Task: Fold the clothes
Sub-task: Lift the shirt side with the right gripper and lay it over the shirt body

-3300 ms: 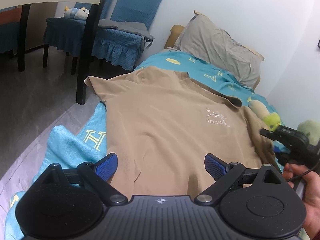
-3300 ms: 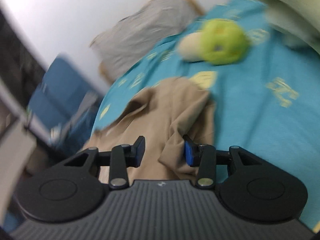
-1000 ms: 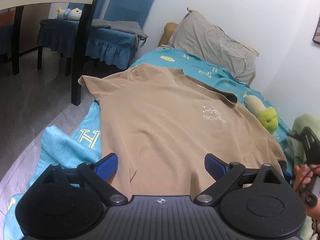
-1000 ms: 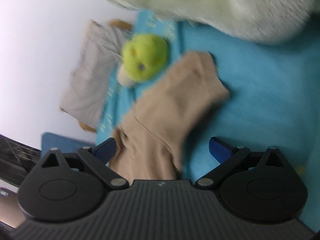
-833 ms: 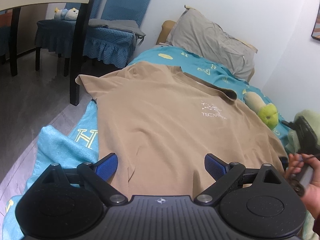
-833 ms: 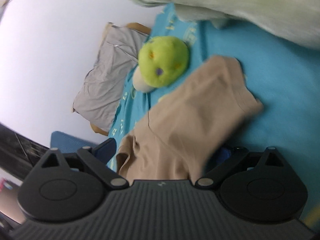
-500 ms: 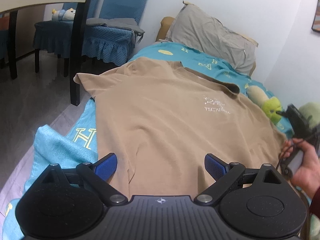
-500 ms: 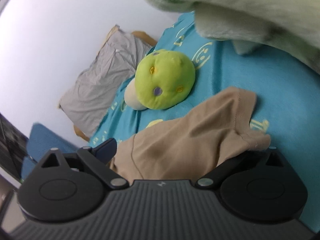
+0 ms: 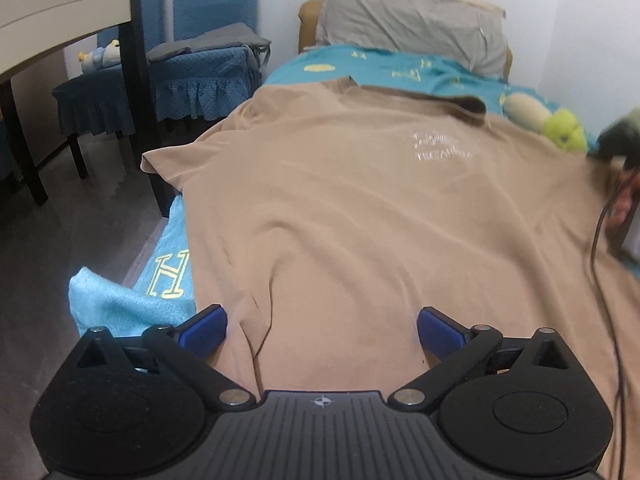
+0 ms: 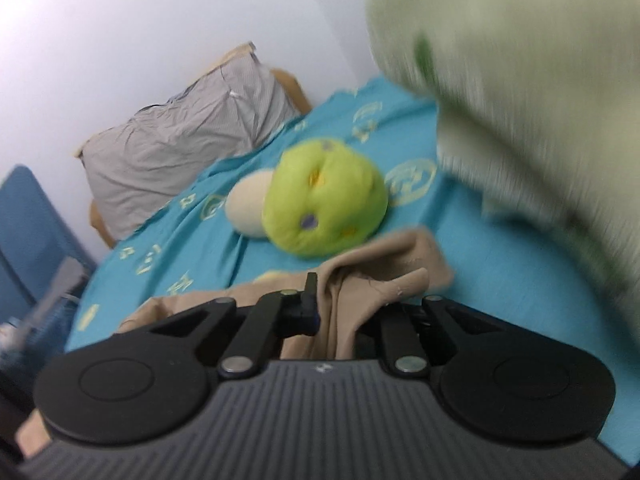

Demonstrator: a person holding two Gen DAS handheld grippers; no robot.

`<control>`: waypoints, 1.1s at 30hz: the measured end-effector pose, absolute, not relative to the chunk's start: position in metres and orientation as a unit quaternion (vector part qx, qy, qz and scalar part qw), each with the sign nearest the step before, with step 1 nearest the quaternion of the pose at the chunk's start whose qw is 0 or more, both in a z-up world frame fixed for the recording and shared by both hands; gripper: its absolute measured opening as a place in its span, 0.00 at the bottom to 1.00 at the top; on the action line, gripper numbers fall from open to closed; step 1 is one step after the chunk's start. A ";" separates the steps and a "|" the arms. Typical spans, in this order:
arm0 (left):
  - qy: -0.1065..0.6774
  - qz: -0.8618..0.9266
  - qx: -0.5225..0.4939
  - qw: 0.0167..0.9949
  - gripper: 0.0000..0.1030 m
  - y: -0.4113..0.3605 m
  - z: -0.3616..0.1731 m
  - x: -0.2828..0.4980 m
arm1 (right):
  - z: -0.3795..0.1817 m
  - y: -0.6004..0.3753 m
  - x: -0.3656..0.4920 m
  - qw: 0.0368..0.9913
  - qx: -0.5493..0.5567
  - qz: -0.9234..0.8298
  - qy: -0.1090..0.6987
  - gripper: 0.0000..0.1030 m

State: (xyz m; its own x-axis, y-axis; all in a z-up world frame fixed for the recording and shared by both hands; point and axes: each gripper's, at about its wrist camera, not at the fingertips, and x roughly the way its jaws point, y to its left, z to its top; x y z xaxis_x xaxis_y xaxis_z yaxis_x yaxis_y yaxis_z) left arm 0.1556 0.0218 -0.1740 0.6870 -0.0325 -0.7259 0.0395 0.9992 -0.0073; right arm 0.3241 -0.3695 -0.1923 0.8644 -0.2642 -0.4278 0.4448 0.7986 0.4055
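The tan T-shirt (image 9: 360, 208) lies spread face up on the blue bedsheet (image 9: 400, 68), chest print showing; I judge the folding barely begun, with no fold laid and every fold still to make. Nearest the shirt's hem, my left gripper (image 9: 320, 328) points down at a slant over the cloth, its jaws opening to their widest; shirt fabric lies under the gap between the blue pads (image 9: 202, 326), but they press on nothing. Toward the shirt's far sleeve, my right gripper (image 10: 340, 312) has its jaws drawn almost together on a bunched fold of that sleeve (image 10: 384, 276), the cloth pinched between them and gathered up off the sheet; it points only slightly downward. In the left wrist view that hand (image 9: 620, 208) is a blur at the shirt's right edge. Beyond the sleeve lies a green plush toy (image 10: 324, 216), just beside the shirt, and beyond the collar the grey pillow (image 9: 412, 20) against the wall.
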 end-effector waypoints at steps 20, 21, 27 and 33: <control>0.436 -0.024 -0.023 0.899 1.00 0.043 -0.169 0.160 | -0.154 -0.105 0.366 0.972 -0.089 -0.033 0.213 0.12; 0.437 -0.022 -0.025 0.899 1.00 0.044 -0.169 0.159 | -0.162 -0.098 0.370 0.971 -0.085 -0.019 0.223 0.12; 0.431 -0.016 -0.016 0.902 1.00 0.042 -0.172 0.162 | -0.196 -0.097 0.383 0.959 -0.030 0.011 0.280 0.15; 0.425 -0.010 -0.021 0.905 1.00 0.042 -0.173 0.163 | -0.180 -0.114 0.359 0.953 0.041 0.092 0.287 1.00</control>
State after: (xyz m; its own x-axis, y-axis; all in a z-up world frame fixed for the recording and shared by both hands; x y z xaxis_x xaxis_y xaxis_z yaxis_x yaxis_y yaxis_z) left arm 0.1629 0.0421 -0.1725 0.6386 -0.0354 -0.7687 0.0003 0.9990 -0.0458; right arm 0.3590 -0.1139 -0.1800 0.8181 0.1989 -0.5395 -0.1513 0.9797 0.1318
